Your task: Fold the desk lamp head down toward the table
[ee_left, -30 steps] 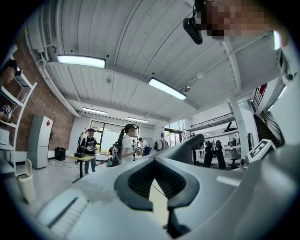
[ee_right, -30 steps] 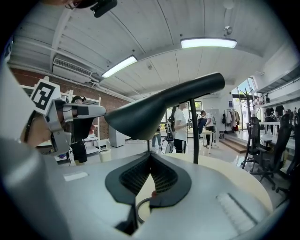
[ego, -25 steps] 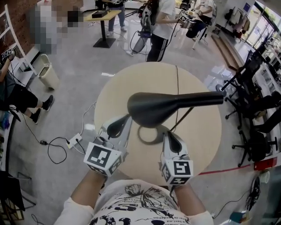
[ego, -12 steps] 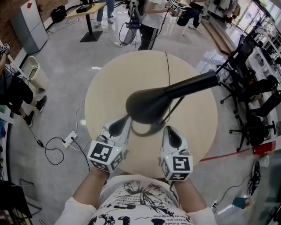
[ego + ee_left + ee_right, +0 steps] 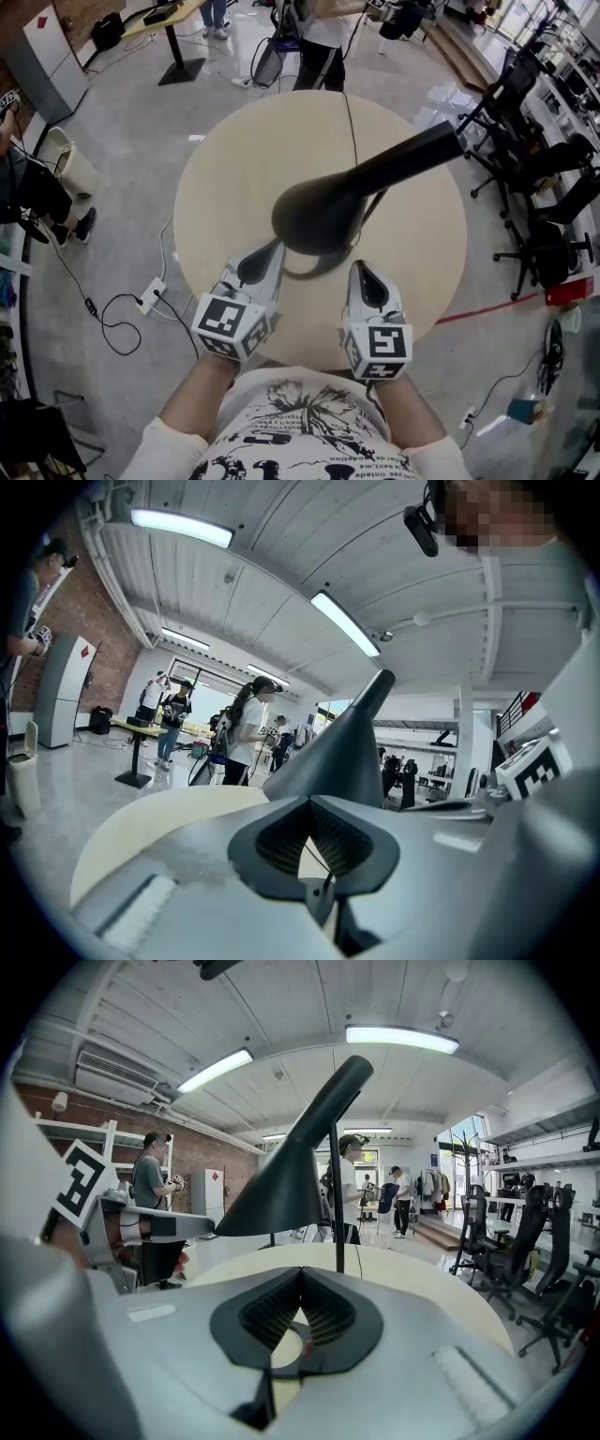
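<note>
A white power strip lies on the grey floor at the left, with a black cable looping off it. Farther left, a pale bin stands just beside a seated person. At the far side are a standing person and a small desk. Black office chairs crowd the right, with a red floor line near them.

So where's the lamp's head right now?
In the head view, the lamp head hovers above the round table near its middle, just ahead of the left gripper and right gripper.
</note>
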`<state>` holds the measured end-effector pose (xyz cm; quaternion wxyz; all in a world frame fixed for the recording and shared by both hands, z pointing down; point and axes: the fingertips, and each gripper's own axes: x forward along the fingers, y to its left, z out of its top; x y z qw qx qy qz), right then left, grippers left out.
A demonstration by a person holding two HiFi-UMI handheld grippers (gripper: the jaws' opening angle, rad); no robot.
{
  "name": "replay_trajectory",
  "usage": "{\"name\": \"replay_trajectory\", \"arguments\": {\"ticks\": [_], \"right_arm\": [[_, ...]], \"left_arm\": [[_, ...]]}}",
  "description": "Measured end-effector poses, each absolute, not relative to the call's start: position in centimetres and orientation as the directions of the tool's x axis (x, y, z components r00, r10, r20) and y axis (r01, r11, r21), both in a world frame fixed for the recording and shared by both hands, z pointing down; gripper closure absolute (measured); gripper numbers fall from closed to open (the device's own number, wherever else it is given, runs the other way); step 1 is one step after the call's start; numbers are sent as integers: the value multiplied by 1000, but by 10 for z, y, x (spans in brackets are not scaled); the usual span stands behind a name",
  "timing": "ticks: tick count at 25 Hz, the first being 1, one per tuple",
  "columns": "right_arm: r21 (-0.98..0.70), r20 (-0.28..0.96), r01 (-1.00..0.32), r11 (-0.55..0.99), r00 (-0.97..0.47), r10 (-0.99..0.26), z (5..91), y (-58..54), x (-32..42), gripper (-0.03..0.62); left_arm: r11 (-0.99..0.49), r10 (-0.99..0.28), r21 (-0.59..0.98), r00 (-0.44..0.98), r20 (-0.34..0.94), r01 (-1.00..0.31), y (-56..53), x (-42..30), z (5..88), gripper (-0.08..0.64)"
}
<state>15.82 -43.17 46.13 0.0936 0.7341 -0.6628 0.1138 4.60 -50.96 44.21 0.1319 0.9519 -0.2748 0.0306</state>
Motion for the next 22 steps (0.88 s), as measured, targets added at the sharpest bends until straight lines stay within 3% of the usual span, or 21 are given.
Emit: {"name": "replay_trajectory", "arguments": {"ticks": [7,12,17,22], "right_arm": [[-30,292,-995,-92,80,-953,462,-429,158,583],[-37,260,-997,-61,50,-964,450,-425,163,583],[-47,211,-999,-12,2,-977,436,-414,161,583],[-54,215,-997,53,-63,-974,434,-386,158,583]], "left_arm": [[-815,-513,219,844,157,-536,-510,47,441,555],[-800,-563,176,819,108,-573,-504,43,414,555],[-793,-594,135,803,47,-594,-467,38,386,555],[-764,-631,122,773,65,-633,-419,39,392,555]]}}
